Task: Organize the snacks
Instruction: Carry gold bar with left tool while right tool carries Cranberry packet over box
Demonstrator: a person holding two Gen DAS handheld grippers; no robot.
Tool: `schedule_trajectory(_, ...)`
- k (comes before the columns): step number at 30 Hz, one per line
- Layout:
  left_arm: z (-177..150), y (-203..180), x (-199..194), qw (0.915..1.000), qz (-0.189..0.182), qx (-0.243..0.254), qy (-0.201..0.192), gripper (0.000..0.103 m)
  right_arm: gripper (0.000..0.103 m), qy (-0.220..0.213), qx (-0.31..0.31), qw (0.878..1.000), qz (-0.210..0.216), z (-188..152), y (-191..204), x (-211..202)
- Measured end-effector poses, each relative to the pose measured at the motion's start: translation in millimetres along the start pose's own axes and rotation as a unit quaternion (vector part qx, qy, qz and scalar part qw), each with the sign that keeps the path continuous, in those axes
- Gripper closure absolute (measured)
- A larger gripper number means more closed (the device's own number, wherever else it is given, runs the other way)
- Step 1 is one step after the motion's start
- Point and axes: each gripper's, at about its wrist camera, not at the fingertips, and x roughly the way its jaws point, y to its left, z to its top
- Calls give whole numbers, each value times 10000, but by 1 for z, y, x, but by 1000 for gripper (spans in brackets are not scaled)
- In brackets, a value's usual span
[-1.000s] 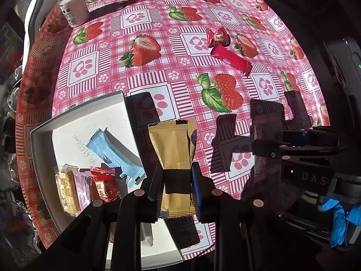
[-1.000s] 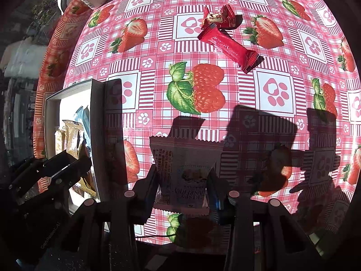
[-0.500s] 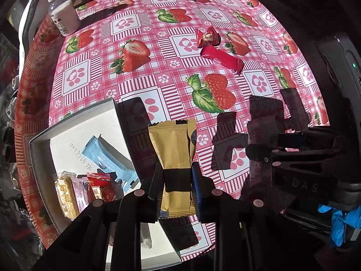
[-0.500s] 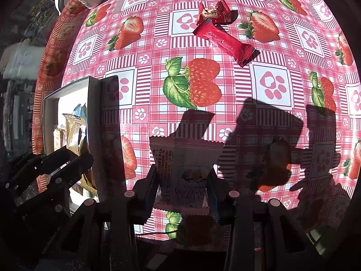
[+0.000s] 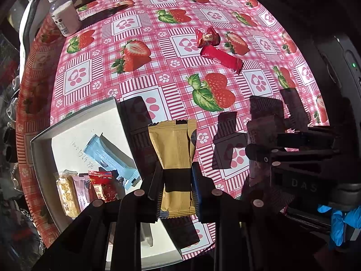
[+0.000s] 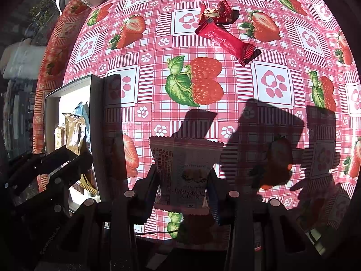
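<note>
Snacks hang clamped in both tongs, gold packet (image 5: 174,158) in the left tongs (image 5: 176,180), white packet (image 6: 185,176) in the right tongs (image 6: 183,187), unmoved, seemingly awaiting the box (image 5: 42,158) at the table's left edge

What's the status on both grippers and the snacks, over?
Left gripper shut on tan packet beside white box. Right gripper shut on white packet. Two red snacks remain on the cloth. Path unobstructed.

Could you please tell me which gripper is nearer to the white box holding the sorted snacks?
Left. The left gripper, clamping a tan packet, hangs at the white box edge. The right gripper, gripping a white packet, hangs over the tablecloth beside it.
</note>
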Motion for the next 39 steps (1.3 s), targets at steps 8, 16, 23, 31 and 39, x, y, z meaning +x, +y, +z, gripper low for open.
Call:
schedule_trajectory(8,-1,0,-1,10000,3,-16,-6,78,61,-6,-13,10000,5,-1,0,-1)
schedule_trajectory(16,-2,0,-1,10000,-3,64,2,78,61,-5,-31,10000,6,-2,0,-1)
schedule_trajectory(23,-2,0,-1,10000,-3,61,2,78,61,-3,-31,10000,8,-2,0,-2)
schedule_trajectory(31,-3,0,-1,10000,-7,93,15,78,61,-4,-37,10000,4,-2,1,-2)
schedule_trajectory(39,-5,2,-4,9999,-22,147,-21,78,61,-55,-60,10000,-32,-2,4,-6)
